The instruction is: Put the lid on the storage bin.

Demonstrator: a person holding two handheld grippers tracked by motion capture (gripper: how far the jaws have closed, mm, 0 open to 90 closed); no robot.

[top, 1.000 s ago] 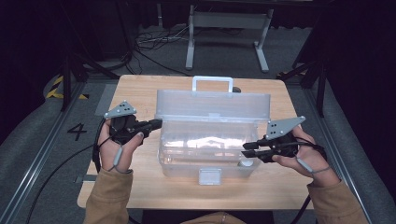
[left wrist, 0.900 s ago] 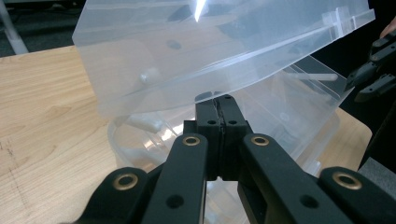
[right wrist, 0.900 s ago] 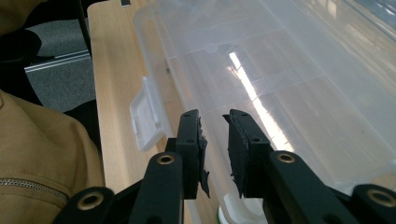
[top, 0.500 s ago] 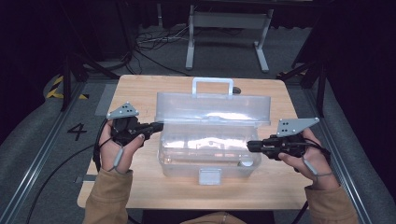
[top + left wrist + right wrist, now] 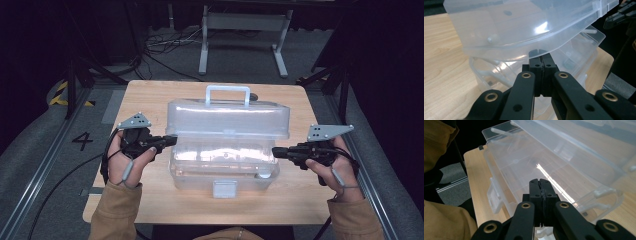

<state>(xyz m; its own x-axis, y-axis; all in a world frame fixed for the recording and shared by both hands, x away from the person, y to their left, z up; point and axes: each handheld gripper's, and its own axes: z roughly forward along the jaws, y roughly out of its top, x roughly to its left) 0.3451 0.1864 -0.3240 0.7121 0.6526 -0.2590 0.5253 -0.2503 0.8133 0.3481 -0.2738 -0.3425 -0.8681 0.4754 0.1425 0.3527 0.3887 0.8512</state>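
Two grippers flanked a clear plastic box [image 5: 225,155] at the middle of the table [image 5: 150,100]. At nine o'clock of it, the left gripper [image 5: 171,141] had its fingers [image 5: 541,67] pressed together, tip under the half-raised lid [image 5: 227,117]. At three o'clock, the right gripper [image 5: 276,152], its fingers [image 5: 540,188] having just closed on nothing, sat beside the box's end.

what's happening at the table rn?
A person works a clear plastic box on the table, a tool in each hand. The lid is lifted partway. The left tool, jaws shut, sits at the box's left end under the lid's edge. The right tool has just closed on nothing and sits off the right end.
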